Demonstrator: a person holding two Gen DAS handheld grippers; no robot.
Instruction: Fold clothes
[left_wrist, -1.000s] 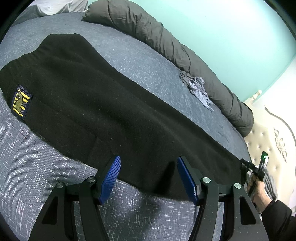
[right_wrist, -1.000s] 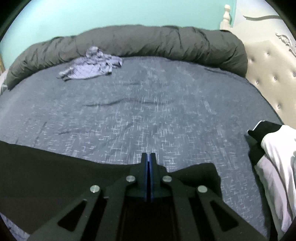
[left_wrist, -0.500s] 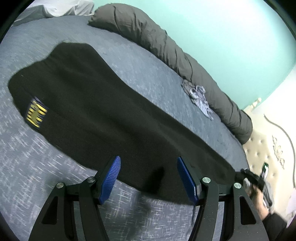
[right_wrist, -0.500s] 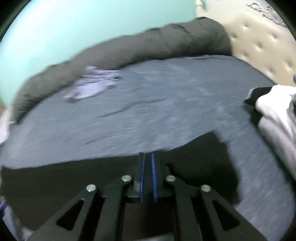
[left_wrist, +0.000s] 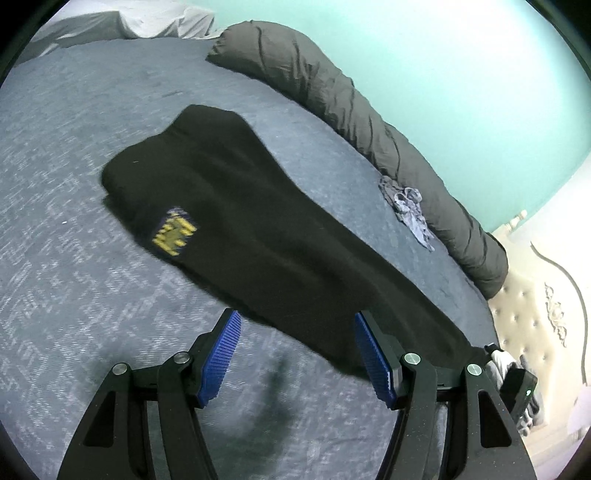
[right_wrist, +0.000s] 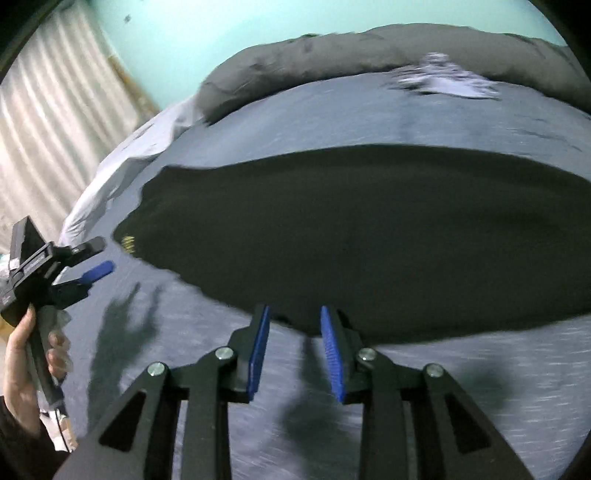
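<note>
Black garment (left_wrist: 258, 236): lay spread flat on the bed, a long dark fleecy strip running diagonally across the left wrist view, wide rounded end far from the camera, narrower end near the right edge.
Bed (left_wrist: 74, 258): covered in a blue-grey speckled sheet, carrying the garment and everything else.
Rolled duvet (left_wrist: 332, 92): dark grey, lying along the far edge of the bed against the turquoise wall (left_wrist: 461, 74).
Headboard (left_wrist: 535, 325): cream, button-tufted, at the right of the left wrist view.
Left gripper (left_wrist: 297, 354): pointed down at a slant over the bed, jaws standing wide apart with nothing between them, blue pads just at the near edge of the garment but not pressing on it.
Right gripper (right_wrist: 295, 350): angled down toward the near hem of the garment, jaws parted, having just been opening, with only bare sheet between the pads; the garment's edge lay just beyond the tips.
Person's hand (right_wrist: 22, 354): wrapped around the left gripper's handle at the left edge of the right wrist view, dark sleeve below it.
Crumpled grey cloth (left_wrist: 406, 210): a small heap near the duvet, well apart from the garment.
Patch (left_wrist: 173, 236): yellow and blue, blurred, sewn near the garment's wide end.
</note>
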